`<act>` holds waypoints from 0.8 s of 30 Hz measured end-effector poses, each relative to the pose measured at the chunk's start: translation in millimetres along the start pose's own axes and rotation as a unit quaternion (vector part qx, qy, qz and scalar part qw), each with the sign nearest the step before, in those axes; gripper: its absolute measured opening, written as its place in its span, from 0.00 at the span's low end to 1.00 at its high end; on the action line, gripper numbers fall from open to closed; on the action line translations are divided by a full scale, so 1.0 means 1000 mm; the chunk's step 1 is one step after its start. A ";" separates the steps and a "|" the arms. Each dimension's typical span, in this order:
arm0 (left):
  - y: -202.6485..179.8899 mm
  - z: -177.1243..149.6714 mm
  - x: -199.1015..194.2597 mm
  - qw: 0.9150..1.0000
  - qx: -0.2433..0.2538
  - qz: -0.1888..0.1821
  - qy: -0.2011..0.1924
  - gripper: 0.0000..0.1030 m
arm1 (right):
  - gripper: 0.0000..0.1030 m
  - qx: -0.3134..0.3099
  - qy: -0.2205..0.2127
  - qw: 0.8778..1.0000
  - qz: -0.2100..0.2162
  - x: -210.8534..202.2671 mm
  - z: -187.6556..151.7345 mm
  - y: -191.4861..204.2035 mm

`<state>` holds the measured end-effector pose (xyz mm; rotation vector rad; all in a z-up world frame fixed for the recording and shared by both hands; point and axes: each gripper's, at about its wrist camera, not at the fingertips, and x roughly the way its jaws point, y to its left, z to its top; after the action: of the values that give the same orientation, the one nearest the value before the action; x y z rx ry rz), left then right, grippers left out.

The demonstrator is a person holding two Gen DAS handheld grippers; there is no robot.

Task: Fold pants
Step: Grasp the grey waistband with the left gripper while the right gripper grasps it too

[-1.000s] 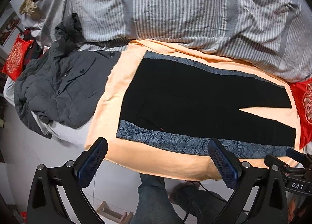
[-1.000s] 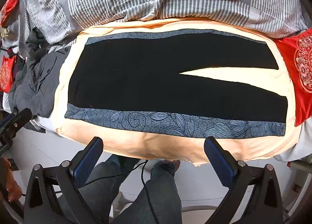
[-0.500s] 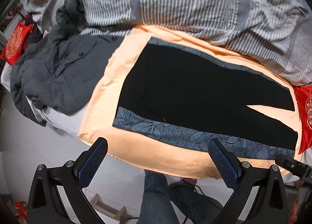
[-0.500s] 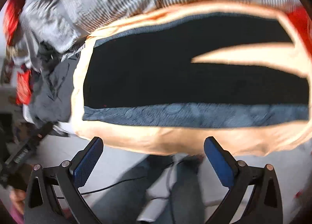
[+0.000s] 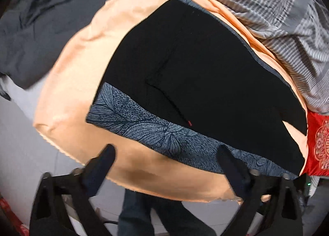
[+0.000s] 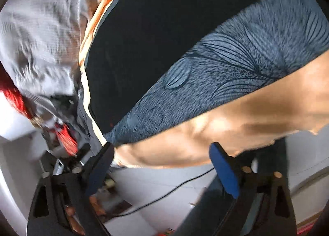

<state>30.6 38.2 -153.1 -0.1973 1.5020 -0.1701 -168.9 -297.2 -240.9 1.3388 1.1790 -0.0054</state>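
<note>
Black pants with blue-grey leaf-patterned side bands lie flat on an orange sheet over the bed edge. My left gripper hovers just above the near patterned band close to the waist end, its jaws closing but still wide, with no cloth pinched. My right gripper is tilted and close over the near band and the sheet's edge; its jaws are closing too, with only the sheet's edge behind the gap and nothing pressed.
A striped grey duvet lies beyond the pants. A dark grey jacket is heaped at the left, a red cushion at the right. A person's jeans-clad legs and a black cable are on the floor below.
Both grippers have dropped toward the near edge of the pants, so the cloth fills the views. The right view has rolled sharply. Both pairs of fingers stand slightly closer together.
</note>
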 end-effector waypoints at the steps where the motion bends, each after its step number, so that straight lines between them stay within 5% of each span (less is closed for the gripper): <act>1: 0.003 0.000 0.003 1.000 -0.001 -0.006 0.002 0.91 | 0.85 0.005 -0.005 1.000 0.010 0.003 0.003 -0.004; 8: 0.012 -0.001 0.021 0.999 0.008 -0.037 0.020 0.91 | 0.72 0.027 -0.038 0.994 0.097 0.018 0.021 -0.022; 15: 0.019 -0.002 0.025 0.997 -0.003 -0.070 0.031 0.91 | 0.71 0.015 -0.038 0.987 0.155 0.023 0.030 -0.001; 16: 0.019 -0.002 0.024 0.997 -0.004 -0.071 0.031 0.91 | 0.68 0.017 -0.031 0.988 0.152 0.028 0.032 0.001; 18: 0.023 -0.004 0.022 0.996 -0.010 -0.078 0.030 0.91 | 0.37 0.030 -0.016 0.985 0.167 0.034 0.033 0.003; 20: 0.029 -0.006 0.020 0.995 -0.024 -0.091 0.030 0.91 | 0.21 0.044 -0.008 0.982 0.185 0.035 0.033 0.007; 24: 0.038 0.003 0.023 0.989 -0.070 -0.126 0.027 0.91 | 0.15 0.035 -0.007 0.980 0.198 0.028 0.034 0.022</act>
<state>34.3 69.9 -184.3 -0.4997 1.5401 -0.2749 -120.4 -298.4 -250.2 1.6151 0.8907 0.2317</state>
